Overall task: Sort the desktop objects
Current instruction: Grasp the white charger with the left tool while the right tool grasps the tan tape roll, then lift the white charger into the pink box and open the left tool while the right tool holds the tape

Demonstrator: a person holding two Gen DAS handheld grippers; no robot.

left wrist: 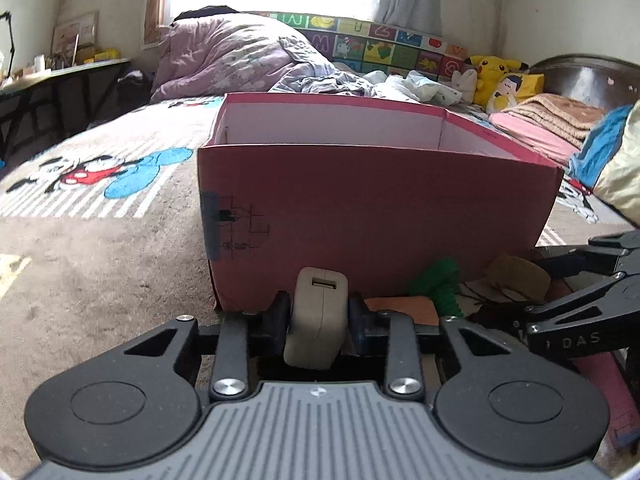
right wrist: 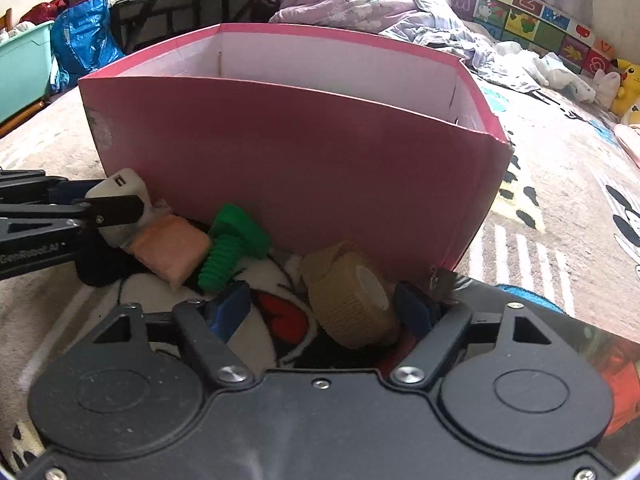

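Holding the charger [left wrist: 318, 316] clamped in my left hand-held gripper [left wrist: 319, 314], I note the right hand-held gripper [right wrist: 320, 306] half-open around the tape roll [right wrist: 352, 300], box [right wrist: 296, 168] wall directly ahead on the bed.

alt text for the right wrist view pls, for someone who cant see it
The right gripper straddles a tan tape roll lying on a cartoon-print blanket, its jaws not yet pressed on it. Behind stands an open pink box. At left, the left gripper clamps a white charger beside an orange pouch and green plastic bolt.
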